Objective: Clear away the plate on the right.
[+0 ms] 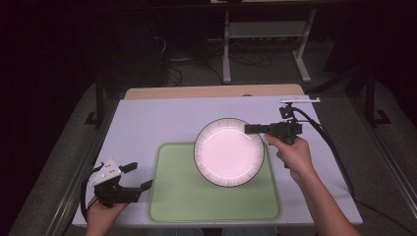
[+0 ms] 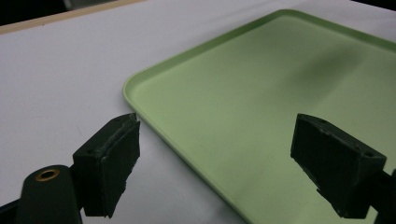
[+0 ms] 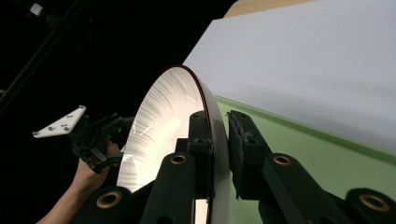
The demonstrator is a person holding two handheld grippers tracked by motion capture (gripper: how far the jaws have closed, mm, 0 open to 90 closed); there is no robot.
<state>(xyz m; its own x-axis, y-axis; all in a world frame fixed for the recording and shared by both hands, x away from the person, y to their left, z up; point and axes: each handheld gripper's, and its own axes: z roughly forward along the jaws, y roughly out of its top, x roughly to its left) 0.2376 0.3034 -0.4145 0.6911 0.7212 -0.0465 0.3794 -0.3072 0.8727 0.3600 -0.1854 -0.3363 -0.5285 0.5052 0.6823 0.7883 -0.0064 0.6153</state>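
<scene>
A white plate (image 1: 228,152) with a dark ribbed rim hangs over the far part of the green tray (image 1: 177,196). My right gripper (image 1: 252,129) is shut on the plate's right rim, with the hand behind it on the right. In the right gripper view the plate (image 3: 161,130) stands edge-on between the two black pads (image 3: 240,135), which pinch its rim. My left gripper (image 1: 138,176) rests at the table's near left, just left of the tray. Its jaws stand open with nothing between them, and the tray's corner (image 2: 140,84) lies ahead of them.
A white mat (image 1: 147,123) covers the table, with a strip of wood (image 1: 211,91) at its far edge. Beyond the table are a dark floor, cables and a desk frame (image 1: 265,44). The right gripper's cable (image 1: 329,147) trails down the table's right side.
</scene>
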